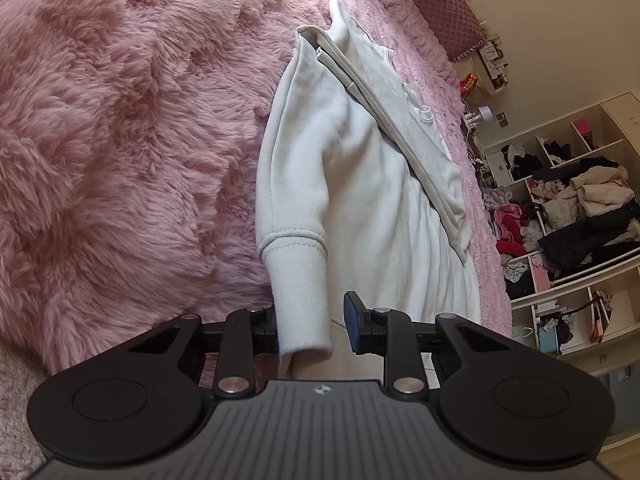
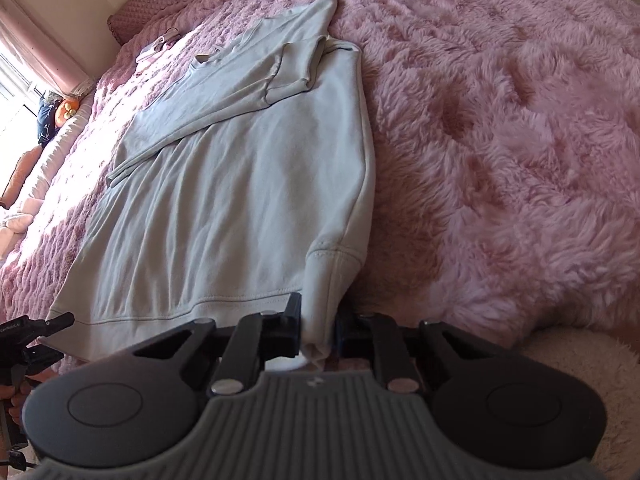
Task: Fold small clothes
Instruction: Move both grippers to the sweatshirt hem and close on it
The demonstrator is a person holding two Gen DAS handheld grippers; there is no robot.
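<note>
A white long-sleeved sweatshirt (image 1: pixel 360 168) lies on a fluffy pink blanket (image 1: pixel 120 140), one sleeve folded across its body. In the left wrist view my left gripper (image 1: pixel 314 328) has the ribbed cuff (image 1: pixel 302 300) of a sleeve between its fingers; the right finger (image 1: pixel 354 320) stands clear of the cloth. In the right wrist view the sweatshirt (image 2: pixel 224 184) spreads out ahead and my right gripper (image 2: pixel 318 328) is shut on its hem corner (image 2: pixel 324 300). The left gripper also shows at the left edge of the right wrist view (image 2: pixel 36 332).
The pink blanket (image 2: pixel 500 140) covers the bed. A quilted pink headboard (image 1: pixel 440 4) lies beyond. Open shelves (image 1: pixel 568 208) stuffed with clothes stand to the right of the bed. A window with a pink curtain (image 2: pixel 28 52) and pillows (image 2: pixel 48 116) lie to the left.
</note>
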